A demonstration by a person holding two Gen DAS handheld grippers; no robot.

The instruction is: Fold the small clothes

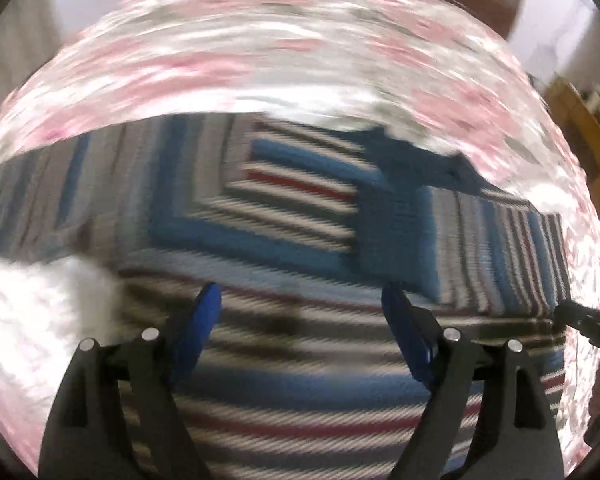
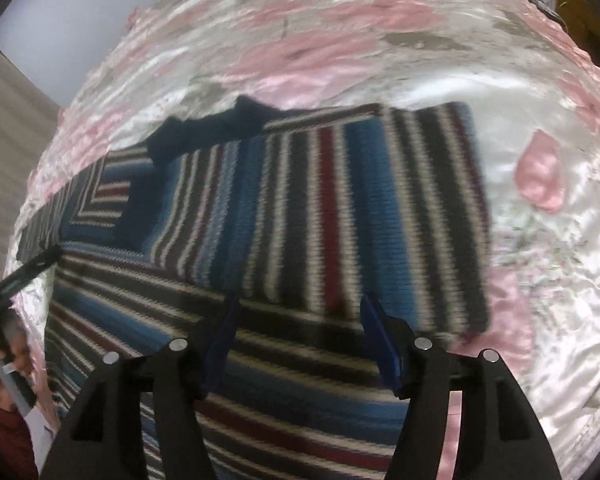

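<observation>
Hovering with left gripper (image 1: 300, 300) and right gripper (image 2: 298, 312) both spread, grasping nothing, over striped sweater (image 2: 300, 208) lying partly folded on floral bedspread (image 2: 540, 300), sleeves tucked toward 12 o'clock, remaining folds pending.

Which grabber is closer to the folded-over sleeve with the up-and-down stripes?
Right. The right gripper hovers just in front of the folded sleeve; the left gripper is farther left, over the middle of the sweater.
</observation>
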